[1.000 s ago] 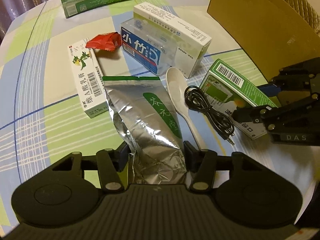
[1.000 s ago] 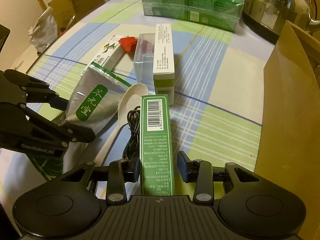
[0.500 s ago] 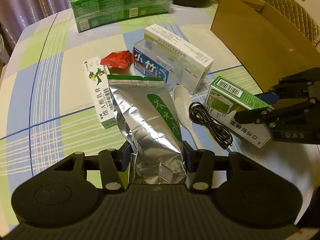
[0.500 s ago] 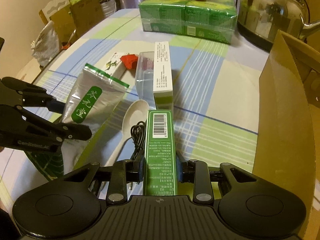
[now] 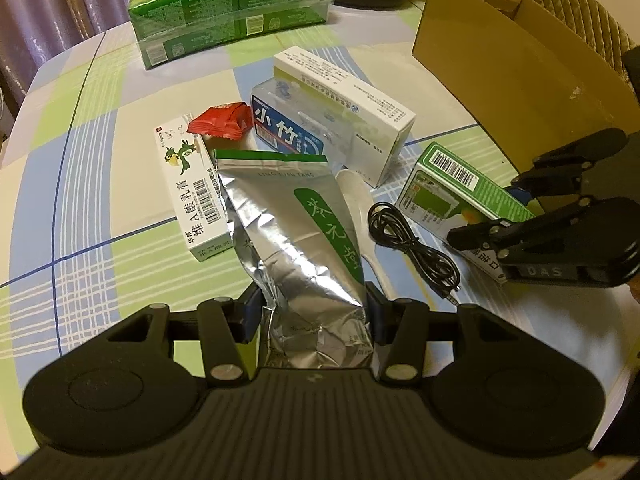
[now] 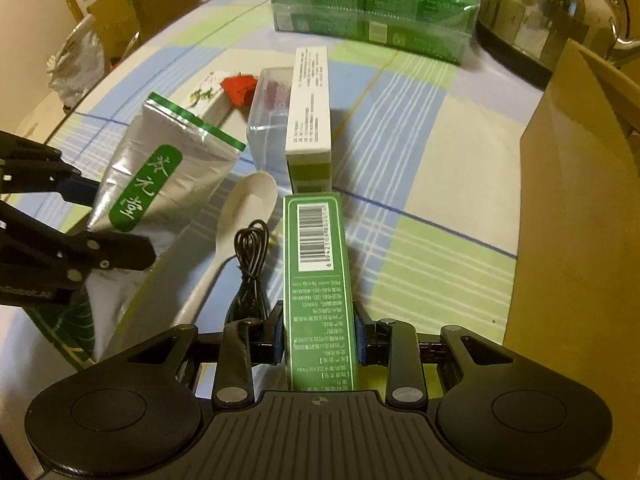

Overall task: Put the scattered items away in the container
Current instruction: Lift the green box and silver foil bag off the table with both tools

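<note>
Silver foil pouch clamped between left gripper fingers. Green box pinched in right gripper, beside white spoon and black cable. Cardboard box standing open to the right.

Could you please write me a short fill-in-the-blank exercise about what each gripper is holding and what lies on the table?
1. The left gripper is shut on the silver ____ pouch.
2. The right gripper is shut on the ____ box with the barcode.
3. Between the pouch and the black cable lies a white ____.
4. The cardboard box stands on the ____ gripper's side.

Missing words: foil; green; spoon; right
</note>
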`<state>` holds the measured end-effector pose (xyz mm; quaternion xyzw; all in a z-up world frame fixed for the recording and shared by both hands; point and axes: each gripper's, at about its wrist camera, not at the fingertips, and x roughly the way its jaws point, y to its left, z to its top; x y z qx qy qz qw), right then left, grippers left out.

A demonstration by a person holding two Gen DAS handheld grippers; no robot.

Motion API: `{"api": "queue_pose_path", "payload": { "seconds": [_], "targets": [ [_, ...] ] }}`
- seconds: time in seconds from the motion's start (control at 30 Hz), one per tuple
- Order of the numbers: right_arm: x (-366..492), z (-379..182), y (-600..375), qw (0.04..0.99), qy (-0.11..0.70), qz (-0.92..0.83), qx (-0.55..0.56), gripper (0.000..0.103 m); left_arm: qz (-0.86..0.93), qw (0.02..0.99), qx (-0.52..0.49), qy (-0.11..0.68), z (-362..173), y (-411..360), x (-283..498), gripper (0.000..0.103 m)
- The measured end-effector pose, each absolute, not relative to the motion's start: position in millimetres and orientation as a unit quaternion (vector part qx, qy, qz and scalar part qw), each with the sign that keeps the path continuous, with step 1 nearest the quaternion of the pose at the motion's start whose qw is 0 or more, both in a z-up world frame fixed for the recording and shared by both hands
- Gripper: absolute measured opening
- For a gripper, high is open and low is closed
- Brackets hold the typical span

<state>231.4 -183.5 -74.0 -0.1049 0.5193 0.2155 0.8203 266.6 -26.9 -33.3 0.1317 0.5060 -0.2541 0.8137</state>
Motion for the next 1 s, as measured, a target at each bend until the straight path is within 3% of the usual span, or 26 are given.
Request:
{"api": "queue_pose_path", "payload": {
  "seconds": [1.0],
  "targets": [
    [220.4,-24.2,-183.5,0.867,0.442,0.216,-0.074,0.028,-0.255,0.840,0.101,0.467,1.3,-30.5,273.1,0.046]
  ]
}}
